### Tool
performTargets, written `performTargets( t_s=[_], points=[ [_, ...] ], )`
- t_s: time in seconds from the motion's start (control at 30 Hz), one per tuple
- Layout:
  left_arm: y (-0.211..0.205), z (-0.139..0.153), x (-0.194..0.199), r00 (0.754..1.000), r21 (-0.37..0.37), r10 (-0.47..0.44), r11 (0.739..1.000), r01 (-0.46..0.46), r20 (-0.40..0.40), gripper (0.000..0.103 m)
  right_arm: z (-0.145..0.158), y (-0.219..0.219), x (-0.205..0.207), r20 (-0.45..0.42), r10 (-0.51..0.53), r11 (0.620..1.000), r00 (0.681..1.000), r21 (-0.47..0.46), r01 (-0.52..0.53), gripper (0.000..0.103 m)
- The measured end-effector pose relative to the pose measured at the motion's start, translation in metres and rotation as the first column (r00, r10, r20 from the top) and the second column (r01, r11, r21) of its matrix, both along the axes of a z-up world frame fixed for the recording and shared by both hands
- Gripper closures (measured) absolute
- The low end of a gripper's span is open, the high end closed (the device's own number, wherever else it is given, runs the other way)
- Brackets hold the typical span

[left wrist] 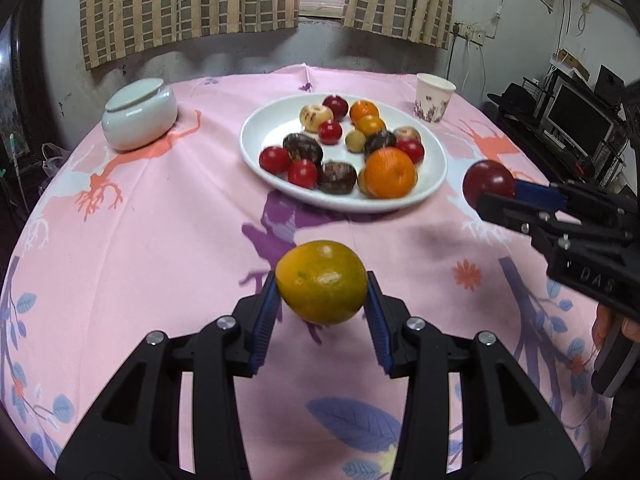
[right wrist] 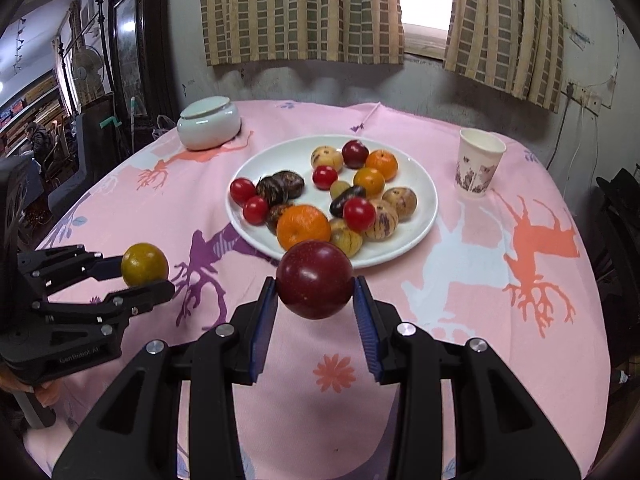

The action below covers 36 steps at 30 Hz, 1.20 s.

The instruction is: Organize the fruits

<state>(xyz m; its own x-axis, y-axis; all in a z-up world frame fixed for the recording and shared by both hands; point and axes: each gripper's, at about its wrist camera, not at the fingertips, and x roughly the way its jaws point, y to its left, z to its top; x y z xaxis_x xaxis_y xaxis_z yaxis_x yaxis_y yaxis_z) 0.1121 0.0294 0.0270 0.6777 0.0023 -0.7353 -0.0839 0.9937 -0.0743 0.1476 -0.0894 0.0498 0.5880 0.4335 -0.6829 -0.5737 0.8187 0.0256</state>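
Nearest us, the left gripper clamps a greenish-yellow orange above the pink tablecloth – clear of the cloth, just short of the white plate of mixed fruit (oranges, small tomatoes, dark round ones). Our right gripper pinches a dark red plum beside that plate's near rim

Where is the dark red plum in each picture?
Left wrist view: the dark red plum sits at the right edge, pinched in the right hand-held gripper.
Right wrist view: the plum is in the lower middle, held above the tablecloth.
Shared landmark: the white plate of fruit.
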Motion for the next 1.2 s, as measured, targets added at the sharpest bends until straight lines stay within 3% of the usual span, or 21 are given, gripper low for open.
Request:
performTargets(
  t_s=[0.13,0.27,0.47,0.5,0.53,0.57,0.63,0.7,0.93,1.03,1.2],
  points=[
    [0.003,0.021,0.036,0.997,0.012,-0.011,1.000,0.010,0.072,0.061,0.007,0.008,0.020,0.012,-0.010,1.000,1.000,0.023,0.010,0.064],
    [0.015,0.023,0.085,0.998,-0.034,0.029,0.999,-0.027,0.049,0.061,0.010,0.025,0.054,0.025,-0.035,0.998,0.999,0.046,0.034,0.064],
    [0.030,0.005,0.130,0.997,-0.001,0.071,0.997,-0.071,0.017,0.060,0.002,0.054,0.097,-0.005,-0.056,0.998,0.998,-0.001,0.056,0.063],
    [0.034,0.001,0.132,0.996,-0.015,0.089,0.996,-0.089,0.008,0.055,-0.001,0.057,0.102,-0.024,-0.052,0.999,0.998,-0.006,0.052,0.063],
    [0.037,0.001,0.132,0.995,-0.031,0.096,0.995,-0.096,0.012,0.043,-0.002,0.059,0.105,-0.037,-0.051,0.999,0.998,-0.002,0.051,0.061],
    [0.040,0.001,0.131,0.993,-0.034,0.117,0.993,-0.116,0.022,0.039,-0.002,0.059,0.106,-0.031,-0.064,0.998,0.997,0.004,0.064,0.060],
    [0.047,0.003,0.128,0.987,-0.036,0.161,0.987,-0.160,0.027,0.023,0.001,0.055,0.105,-0.009,-0.095,0.995,0.995,0.013,0.095,0.040],
    [0.052,0.006,0.124,0.983,-0.044,0.180,0.983,-0.180,0.019,0.015,0.004,0.048,0.100,-0.002,-0.100,0.994,0.995,0.041,0.100,0.039],
    [0.039,0.018,0.087,0.990,-0.003,0.136,0.991,-0.136,0.030,0.009,0.005,0.024,0.060,-0.009,-0.085,0.996,0.996,-0.001,0.085,0.039],
    [0.031,0.013,0.067,0.991,0.000,0.134,0.991,-0.134,0.001,0.009,0.005,0.013,0.042,-0.016,-0.074,0.997,0.997,-0.014,0.074,0.039],
    [0.010,0.016,0.027,0.996,0.021,0.091,0.996,-0.091,0.012,0.009,0.005,-0.008,0.004,-0.025,-0.083,0.997,0.996,0.001,0.083,0.038]
  ],
)
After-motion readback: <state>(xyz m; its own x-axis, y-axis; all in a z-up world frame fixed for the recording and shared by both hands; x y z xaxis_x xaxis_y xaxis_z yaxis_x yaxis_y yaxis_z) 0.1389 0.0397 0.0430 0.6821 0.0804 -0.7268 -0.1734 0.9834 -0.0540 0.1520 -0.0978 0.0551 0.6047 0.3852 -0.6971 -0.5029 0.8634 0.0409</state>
